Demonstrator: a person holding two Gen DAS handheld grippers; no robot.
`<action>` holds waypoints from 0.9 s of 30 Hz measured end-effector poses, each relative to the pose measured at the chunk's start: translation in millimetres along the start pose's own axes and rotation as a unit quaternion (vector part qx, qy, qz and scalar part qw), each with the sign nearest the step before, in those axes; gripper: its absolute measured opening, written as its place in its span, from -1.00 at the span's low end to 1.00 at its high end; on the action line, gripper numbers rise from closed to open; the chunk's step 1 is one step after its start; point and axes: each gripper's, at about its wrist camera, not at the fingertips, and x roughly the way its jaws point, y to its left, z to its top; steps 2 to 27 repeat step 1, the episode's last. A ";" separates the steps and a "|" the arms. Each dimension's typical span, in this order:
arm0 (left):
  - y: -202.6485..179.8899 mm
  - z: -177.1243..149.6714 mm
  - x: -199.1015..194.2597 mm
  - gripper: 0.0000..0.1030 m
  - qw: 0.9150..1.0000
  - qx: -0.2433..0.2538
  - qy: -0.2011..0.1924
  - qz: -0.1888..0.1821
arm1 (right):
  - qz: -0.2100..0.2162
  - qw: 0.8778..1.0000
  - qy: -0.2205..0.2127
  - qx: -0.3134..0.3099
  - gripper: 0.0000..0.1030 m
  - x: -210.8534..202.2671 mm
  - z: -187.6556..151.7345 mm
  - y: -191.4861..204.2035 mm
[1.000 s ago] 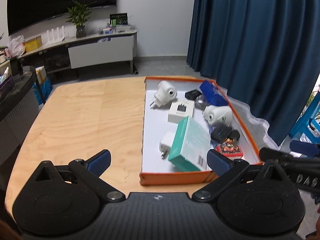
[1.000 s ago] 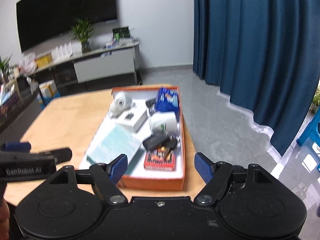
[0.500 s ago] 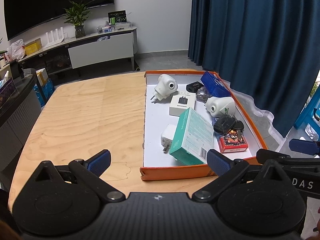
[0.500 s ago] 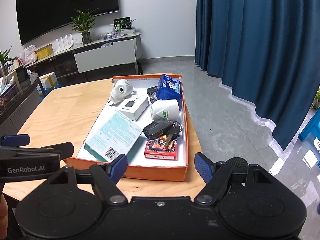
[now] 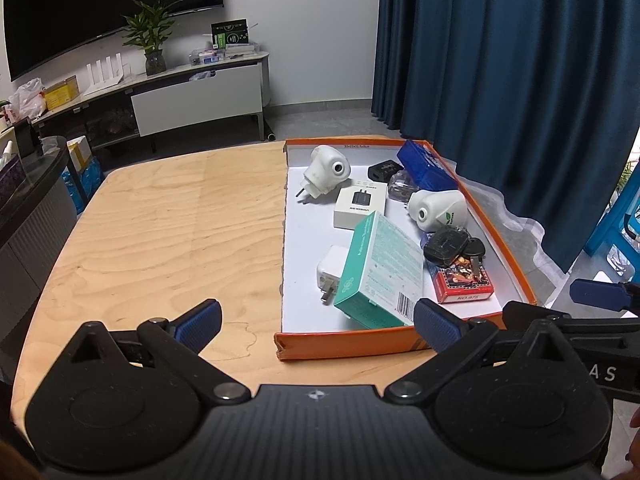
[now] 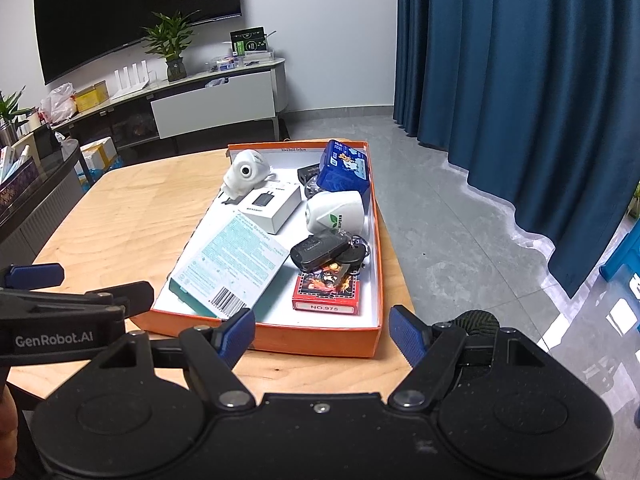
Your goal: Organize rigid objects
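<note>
An orange-walled box (image 5: pixel 352 346) (image 6: pixel 312 342) with a white floor sits on the right half of the wooden table (image 5: pixel 168 224). Inside lie a teal bandage carton (image 5: pixel 380 270) (image 6: pixel 232 264), a red card pack (image 5: pixel 464 286) (image 6: pixel 326 292), black car keys (image 5: pixel 450 244) (image 6: pixel 324 250), two white plug-in devices (image 5: pixel 326 172) (image 5: pixel 438 210), a white charger box (image 5: pixel 360 202), a white plug adapter (image 5: pixel 330 270) and a blue box (image 5: pixel 424 168) (image 6: pixel 344 168). My left gripper (image 5: pixel 316 320) hangs open before the box's near wall. My right gripper (image 6: pixel 322 334) stands open at the near right corner, empty.
A dark blue curtain (image 5: pixel 520 80) hangs to the right over grey floor. A low cabinet (image 5: pixel 192 92) with a plant (image 5: pixel 150 36) and a dark screen line the far wall. A black curved counter (image 5: pixel 28 208) stands left of the table.
Both views have settled from a slight shift; the box now sits a little lower and sharper in the right wrist view. Both grippers stay open and nothing in the box has moved.
</note>
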 end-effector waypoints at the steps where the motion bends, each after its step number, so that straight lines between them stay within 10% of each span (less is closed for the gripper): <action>1: -0.2 0.3 0.5 1.00 1.000 0.001 0.001 -0.003 | 0.000 1.000 0.001 0.000 0.69 0.6 -0.1 0.1; 27: -0.2 0.3 0.5 1.00 1.000 0.001 0.001 -0.003 | 0.000 1.000 0.001 0.000 0.69 0.6 -0.1 0.1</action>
